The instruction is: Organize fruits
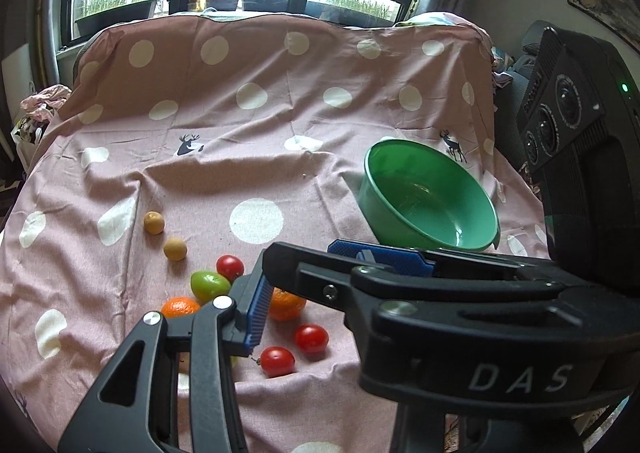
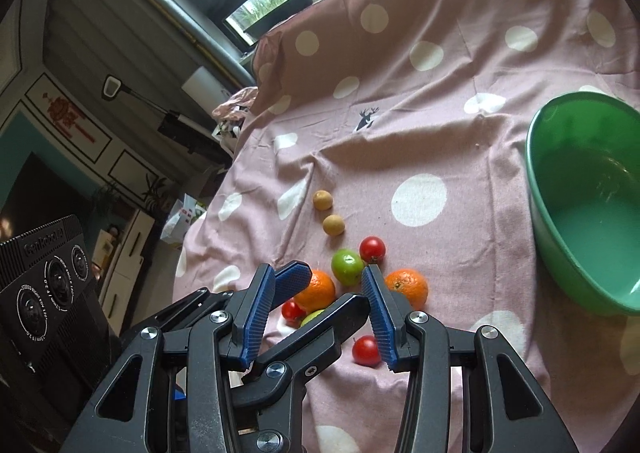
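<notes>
0 fruits in the green bowl (image 2: 580, 213) yet; oranges (image 2: 407, 287), tomatoes (image 2: 372, 248) and the rest lie loose on the cloth (image 2: 460, 65). Right tool (image 2: 316, 313) wide, empty; left tool (image 1: 304, 285) wide, empty.

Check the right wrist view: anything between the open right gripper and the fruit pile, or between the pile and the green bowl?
The left gripper's black arm crosses between the right gripper's blue-padded fingers, in front of the fruit. From the round orange tangerine to the green plastic bowl, only bare pink polka-dot cloth shows.
</notes>
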### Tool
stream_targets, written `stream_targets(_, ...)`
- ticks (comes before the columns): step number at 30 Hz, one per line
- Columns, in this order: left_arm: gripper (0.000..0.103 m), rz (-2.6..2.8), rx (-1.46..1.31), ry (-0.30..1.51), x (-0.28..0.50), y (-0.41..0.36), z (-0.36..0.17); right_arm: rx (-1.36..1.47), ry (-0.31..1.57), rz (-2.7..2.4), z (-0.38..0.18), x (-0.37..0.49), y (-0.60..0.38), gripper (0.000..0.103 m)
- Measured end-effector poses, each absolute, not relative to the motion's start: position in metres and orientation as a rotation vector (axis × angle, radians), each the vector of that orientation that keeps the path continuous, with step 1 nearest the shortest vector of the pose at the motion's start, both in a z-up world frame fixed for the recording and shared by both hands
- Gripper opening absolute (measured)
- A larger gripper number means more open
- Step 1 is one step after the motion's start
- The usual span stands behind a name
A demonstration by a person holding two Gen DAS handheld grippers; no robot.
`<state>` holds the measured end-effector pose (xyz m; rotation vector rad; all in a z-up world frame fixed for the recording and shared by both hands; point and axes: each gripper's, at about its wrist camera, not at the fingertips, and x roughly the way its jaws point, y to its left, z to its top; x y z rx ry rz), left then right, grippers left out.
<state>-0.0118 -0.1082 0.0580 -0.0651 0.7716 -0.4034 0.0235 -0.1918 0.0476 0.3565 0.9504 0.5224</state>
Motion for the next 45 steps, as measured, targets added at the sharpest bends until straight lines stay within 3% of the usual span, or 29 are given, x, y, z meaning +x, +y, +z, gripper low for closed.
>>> stream_targets(23,0.039,-0.552,0.052,0.674,-0.005,-0.191,0.085,0.439,0.78,0.404,0.077,0.006,-0.278,0.048)
stream_targets(45,0.039,-0.698,0.062,0.701,0.015,-0.251,0.069,0.502,0.771,0.25,0.068,0.005,-0.342,0.048)
